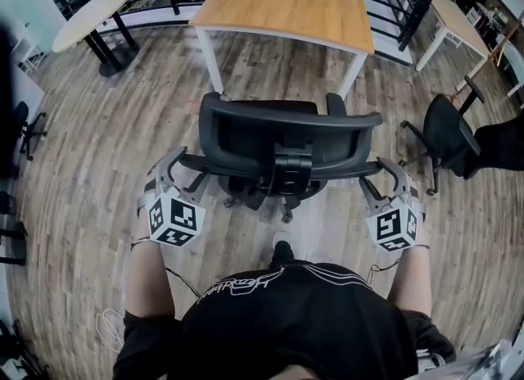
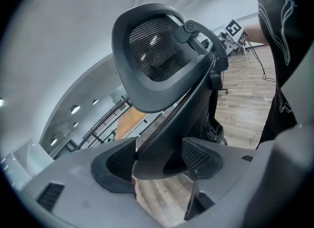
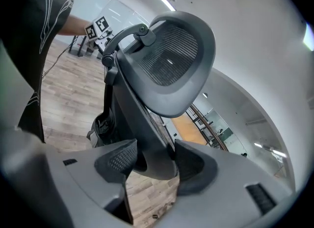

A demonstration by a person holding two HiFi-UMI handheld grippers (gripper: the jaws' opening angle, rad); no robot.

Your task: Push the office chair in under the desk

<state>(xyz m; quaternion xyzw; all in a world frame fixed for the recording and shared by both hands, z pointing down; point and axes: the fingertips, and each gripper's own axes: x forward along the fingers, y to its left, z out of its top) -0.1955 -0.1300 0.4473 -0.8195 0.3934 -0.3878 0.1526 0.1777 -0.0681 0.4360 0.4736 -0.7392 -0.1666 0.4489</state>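
Nearest the person, the left gripper point(image 1: 175, 162) and the right gripper point(image 1: 386, 170) each pinch a side edge of the black mesh-backed office chair point(image 1: 278, 142), pads point(image 2: 196, 154) pressed against its plastic frame (one gripper per side). The chair stands on the wood-plank floor point(image 1: 106, 149), its back towards the person, just short of the white-legged, wooden-topped desk point(image 1: 286, 2) and not under it.

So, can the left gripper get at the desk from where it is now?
Probably not. The left gripper is shut on the backrest edge of the office chair, and the whole chair stands between it and the desk, which lies farther ahead.
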